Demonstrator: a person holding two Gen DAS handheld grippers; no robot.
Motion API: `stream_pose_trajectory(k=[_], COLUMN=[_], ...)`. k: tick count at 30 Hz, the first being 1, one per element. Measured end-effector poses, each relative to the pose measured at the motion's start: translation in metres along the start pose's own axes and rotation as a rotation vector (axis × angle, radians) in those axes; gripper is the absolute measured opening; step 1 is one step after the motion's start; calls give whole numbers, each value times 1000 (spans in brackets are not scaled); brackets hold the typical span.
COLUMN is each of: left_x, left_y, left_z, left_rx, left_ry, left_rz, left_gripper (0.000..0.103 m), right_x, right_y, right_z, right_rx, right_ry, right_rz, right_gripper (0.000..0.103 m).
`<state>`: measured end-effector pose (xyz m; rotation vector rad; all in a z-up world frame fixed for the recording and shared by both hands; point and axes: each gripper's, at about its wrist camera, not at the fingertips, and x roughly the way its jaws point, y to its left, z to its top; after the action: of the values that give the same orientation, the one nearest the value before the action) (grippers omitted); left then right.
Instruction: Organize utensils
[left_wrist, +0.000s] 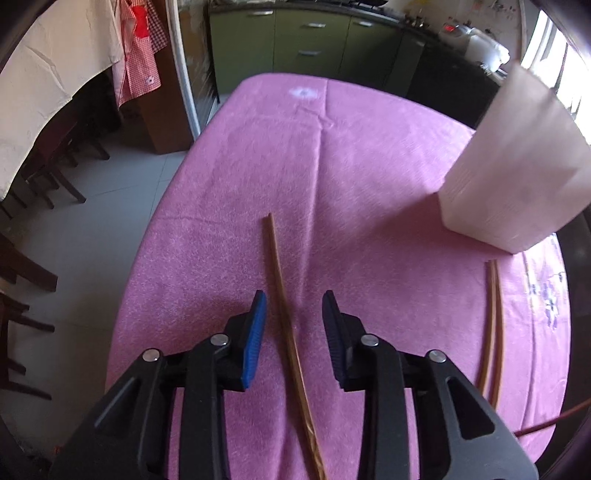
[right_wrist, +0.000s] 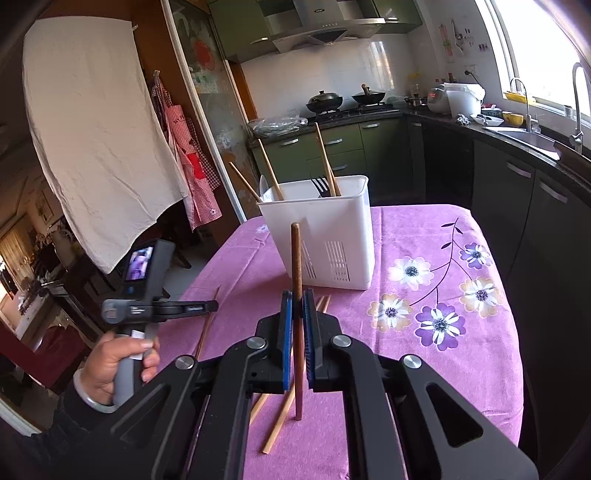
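**One chopstick lifted, another lined up**

The dark chopstick (right_wrist: 296, 317) stands nearly upright, pinched between the blue pads of the right hand-held gripper (right_wrist: 297, 306), its lower tip hanging just above the pink-clothed bench (right_wrist: 424, 229). Ahead of that gripper, a little to its right, stands the white utensil holder (right_wrist: 325, 236), already carrying several chopsticks and a fork (the likely destination). Beneath and just behind the pads, more loose chopsticks (right_wrist: 277, 424) lie crossed on the cloth.

The left hand-held gripper (left_wrist: 293, 306) points steeply down with its jaws partly open, straddling a single chopstick (left_wrist: 284, 302) that lies lengthwise between them; the pads do not touch it. Well off to its right lies a pair of chopsticks (left_wrist: 493, 325), and beyond them the holder's wall.

Risks, as I judge them: the upright stick is gripped near its middle on a narrow contact, so it could pivot or slip on the way to the holder. The left jaws, closing on a thin stick flat against soft cloth, may snag fabric or roll the stick aside.
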<state>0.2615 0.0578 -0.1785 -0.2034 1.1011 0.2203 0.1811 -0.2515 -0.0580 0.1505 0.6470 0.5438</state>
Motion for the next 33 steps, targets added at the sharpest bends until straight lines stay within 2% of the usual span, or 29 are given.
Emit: stream_pose_trajectory(k=[2, 5, 7, 13, 18, 24, 30, 33], left_x=[7, 8, 8, -2, -44, -116, -155, -162], left_y=[0, -4, -5, -4, -8, -13, -19, -21], left_z=[0, 1, 1, -3, -11, -33, -48, -52], left_rx=[-3, 8, 12, 22, 52, 120, 173, 194], left_ry=[18, 12, 12, -14, -121, -286, -365, -378], left_rz=[6, 23, 14, -40, -101, -178, -211, -222], left_gripper=[28, 20, 7, 5, 6, 6, 6, 6], right_x=[-3, -5, -6, -7, -9, -17, -23, -27], right_y=[-2, -4, -4, 0, 3, 7, 15, 22], right_z=[0, -1, -1, -1, 0, 3, 15, 23], right_rx=[2, 5, 5, -2, -9, -20, -57, -82], right_ry=[-2, -7, -9, -10, -13, -34, -48, -57], right_rz=[4, 5, 4, 7, 5, 7, -7, -7], right_gripper=[7, 7, 7, 7, 7, 7, 7, 7])
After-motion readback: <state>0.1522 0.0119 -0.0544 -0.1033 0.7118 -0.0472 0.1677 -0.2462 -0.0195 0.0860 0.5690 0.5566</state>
